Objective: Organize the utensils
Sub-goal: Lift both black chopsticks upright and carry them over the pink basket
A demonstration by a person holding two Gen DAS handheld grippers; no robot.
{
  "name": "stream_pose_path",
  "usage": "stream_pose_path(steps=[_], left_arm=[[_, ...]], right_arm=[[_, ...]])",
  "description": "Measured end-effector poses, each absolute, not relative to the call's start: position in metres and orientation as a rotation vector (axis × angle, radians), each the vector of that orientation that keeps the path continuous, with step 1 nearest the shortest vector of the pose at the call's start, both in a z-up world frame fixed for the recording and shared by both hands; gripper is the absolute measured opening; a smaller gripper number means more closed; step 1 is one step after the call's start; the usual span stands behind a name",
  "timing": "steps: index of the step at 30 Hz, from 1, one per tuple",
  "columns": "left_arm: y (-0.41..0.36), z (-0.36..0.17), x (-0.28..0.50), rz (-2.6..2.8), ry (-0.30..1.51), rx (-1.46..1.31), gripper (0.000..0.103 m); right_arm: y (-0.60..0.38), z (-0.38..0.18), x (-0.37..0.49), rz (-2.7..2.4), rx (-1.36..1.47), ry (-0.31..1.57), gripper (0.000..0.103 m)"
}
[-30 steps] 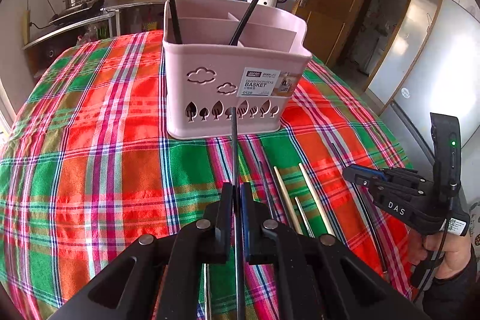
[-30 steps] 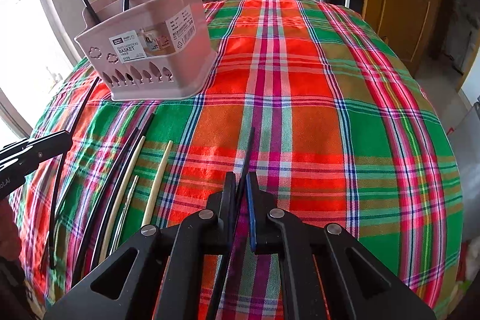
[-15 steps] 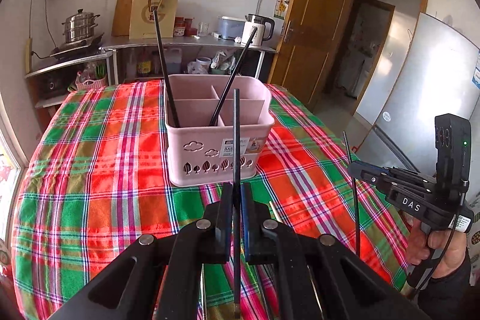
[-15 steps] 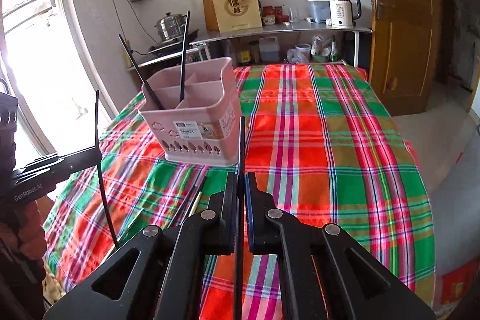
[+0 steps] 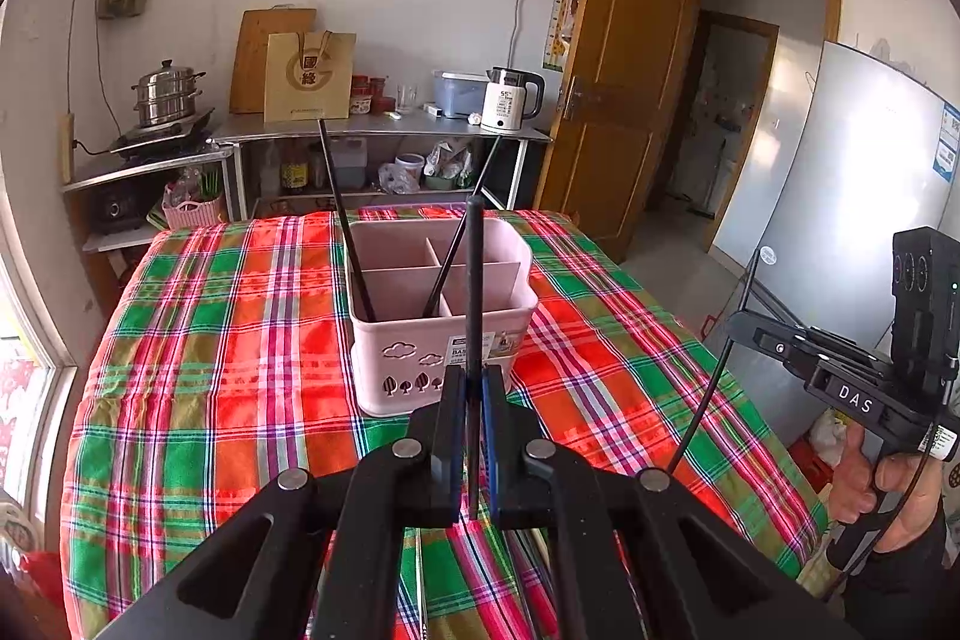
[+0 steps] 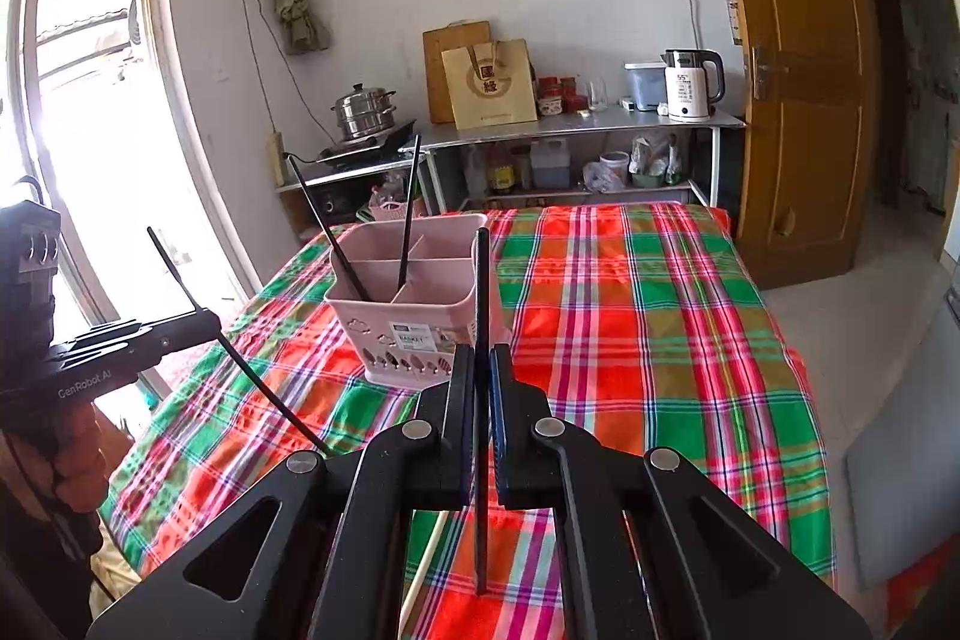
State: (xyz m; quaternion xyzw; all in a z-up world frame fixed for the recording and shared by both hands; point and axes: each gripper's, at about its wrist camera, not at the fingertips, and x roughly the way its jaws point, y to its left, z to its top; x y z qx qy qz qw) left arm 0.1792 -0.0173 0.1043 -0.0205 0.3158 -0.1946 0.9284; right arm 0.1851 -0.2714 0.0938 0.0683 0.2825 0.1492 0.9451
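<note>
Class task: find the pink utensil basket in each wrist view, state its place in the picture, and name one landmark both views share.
Left wrist: pink utensil basket at centre, behind the left gripper.
Right wrist: basket left of centre, behind the right gripper.
Shared landmark: white kettle on the shelf.

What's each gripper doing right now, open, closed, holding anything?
Left gripper: closed on a black chopstick, held up above the table.
Right gripper: closed on another black chopstick, also lifted.
</note>
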Motion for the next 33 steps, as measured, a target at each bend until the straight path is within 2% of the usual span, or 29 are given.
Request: stream_pose_path(steps=[15, 33], left_arm=[[-0.011, 0.116, 0.200, -0.395, 0.676, -0.045, 0.005], [0.012, 0.199, 0.274, -0.336, 0.561, -0.115, 0.005]], right_arm=[[-0.259, 0.115, 0.192, 0.353, 0.119, 0.531, 0.005], [-0.219, 0.181, 0.261, 0.425, 0.187, 0.385, 0.005]])
